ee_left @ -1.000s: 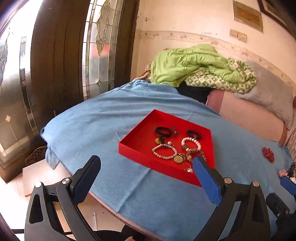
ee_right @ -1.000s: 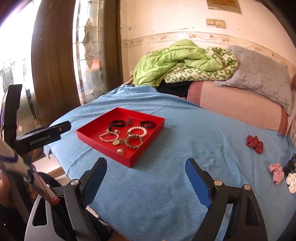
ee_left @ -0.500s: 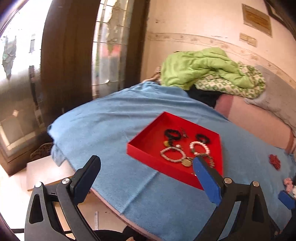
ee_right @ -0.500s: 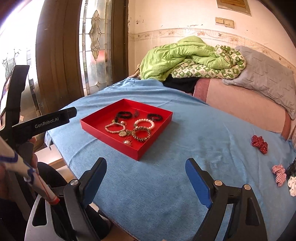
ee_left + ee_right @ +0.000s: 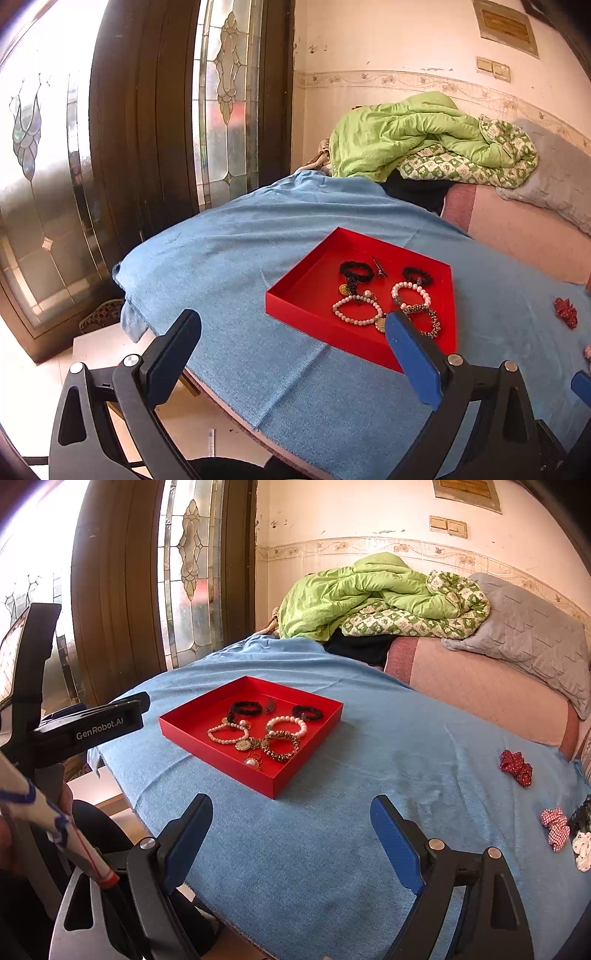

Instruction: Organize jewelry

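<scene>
- While both pairs of tongs hang above the near edge of the tabletop, the jewelry is seen gathered in a red tray [image 5: 295, 291] [image 5: 192, 734] on the blue cloth [image 5: 236, 258] [image 5: 388, 775].
- Two black bracelets [image 5: 354, 268] [image 5: 245, 708] are laid toward the tray's far side, with a small dark clip [image 5: 379, 267] between them.
- Two pale bead bracelets [image 5: 356, 312] [image 5: 226, 734] are set nearer the middle, and a gold pendant [image 5: 242, 744] is found just beside them.
- A patterned bangle [image 5: 282, 746] lies at the tray's near right, touching the pendant's chain; in the left wrist view it is partly hidden by a blue pad.
- The tray's left half is seen as bare red floor.
- A red bow [image 5: 565, 312] [image 5: 517, 767] is laid on the cloth well apart from the tray, to its right.
- A checked bow [image 5: 554, 827] and black and white pieces are seen at the cloth's far right edge in the right wrist view.
- The left tongs [image 5: 291, 354] are held wide open, nothing between the pads.
- The right tongs [image 5: 291, 838] are likewise spread wide and empty, over bare cloth.
- A green quilt [image 5: 406, 136] [image 5: 362, 590] is piled beyond the tabletop, next to a grey pillow [image 5: 532, 638].
</scene>
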{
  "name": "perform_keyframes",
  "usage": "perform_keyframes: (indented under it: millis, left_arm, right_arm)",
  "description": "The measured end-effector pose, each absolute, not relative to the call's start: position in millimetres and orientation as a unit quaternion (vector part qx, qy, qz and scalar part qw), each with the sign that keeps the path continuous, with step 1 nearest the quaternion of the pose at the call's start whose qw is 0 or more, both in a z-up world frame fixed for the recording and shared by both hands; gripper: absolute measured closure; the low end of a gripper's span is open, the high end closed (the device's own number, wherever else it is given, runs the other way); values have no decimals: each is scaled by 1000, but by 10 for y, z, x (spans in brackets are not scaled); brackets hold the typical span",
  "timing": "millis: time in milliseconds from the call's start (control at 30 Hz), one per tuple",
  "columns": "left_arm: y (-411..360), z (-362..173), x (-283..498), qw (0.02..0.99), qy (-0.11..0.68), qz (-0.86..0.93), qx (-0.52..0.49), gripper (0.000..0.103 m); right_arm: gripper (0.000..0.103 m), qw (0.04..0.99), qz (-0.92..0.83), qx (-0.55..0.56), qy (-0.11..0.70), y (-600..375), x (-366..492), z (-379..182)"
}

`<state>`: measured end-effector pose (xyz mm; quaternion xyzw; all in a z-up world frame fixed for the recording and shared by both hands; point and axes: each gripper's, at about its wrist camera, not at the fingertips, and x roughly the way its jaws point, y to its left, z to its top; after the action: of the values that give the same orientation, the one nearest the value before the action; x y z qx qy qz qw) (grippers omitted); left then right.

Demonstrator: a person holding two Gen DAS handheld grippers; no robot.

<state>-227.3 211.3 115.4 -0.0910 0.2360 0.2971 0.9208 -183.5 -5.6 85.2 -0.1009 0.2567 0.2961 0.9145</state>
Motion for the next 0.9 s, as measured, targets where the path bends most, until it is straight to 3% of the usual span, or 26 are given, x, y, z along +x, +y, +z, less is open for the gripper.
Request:
perform_keyframes:
  millis: [900]
  left_arm:
    - [2059,1146,-2234,920,243,295,-84,4]
  right_arm:
    - [11,915,273,-123,271,-30,-1769,740]
